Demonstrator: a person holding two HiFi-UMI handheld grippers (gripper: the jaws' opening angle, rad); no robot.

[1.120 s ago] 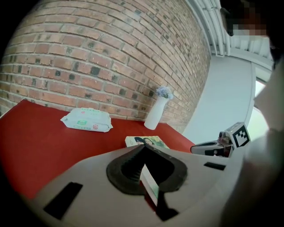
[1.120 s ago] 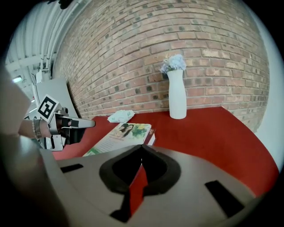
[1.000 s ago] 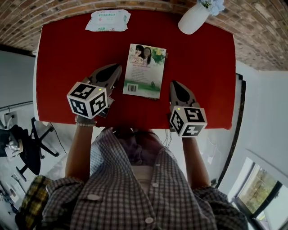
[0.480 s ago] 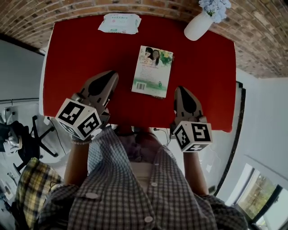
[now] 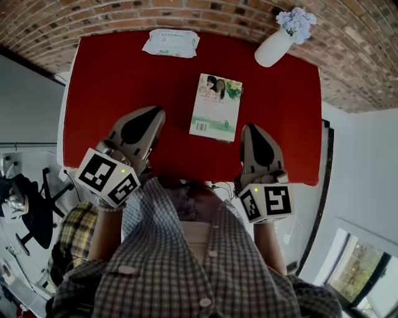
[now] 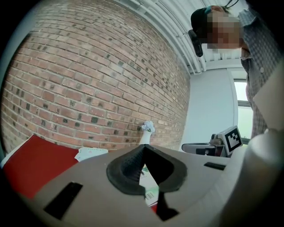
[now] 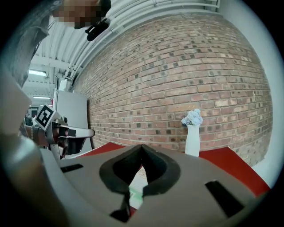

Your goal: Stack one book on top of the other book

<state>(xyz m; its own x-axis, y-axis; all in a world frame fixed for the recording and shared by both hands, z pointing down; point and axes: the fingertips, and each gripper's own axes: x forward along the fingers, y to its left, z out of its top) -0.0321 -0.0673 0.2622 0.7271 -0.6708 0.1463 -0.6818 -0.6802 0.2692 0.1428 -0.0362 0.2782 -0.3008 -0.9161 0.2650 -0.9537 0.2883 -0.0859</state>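
Lying flat on the red desk (image 5: 106, 87), the book (image 5: 216, 107) shows its cover upward. The left tool (image 5: 154, 113) hangs to the left of the book and the right tool (image 5: 249, 128) near its right corner. Both tools have their jaws pressed together and hold nothing. Beyond the book are a white vase (image 5: 272, 48) and a wipes pack (image 5: 171, 43).

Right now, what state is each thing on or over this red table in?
book: closed, lying flat, cover up
wipes pack: lying flat
vase: upright, flowers in it
left tongs: shut, empty
right tongs: shut, empty
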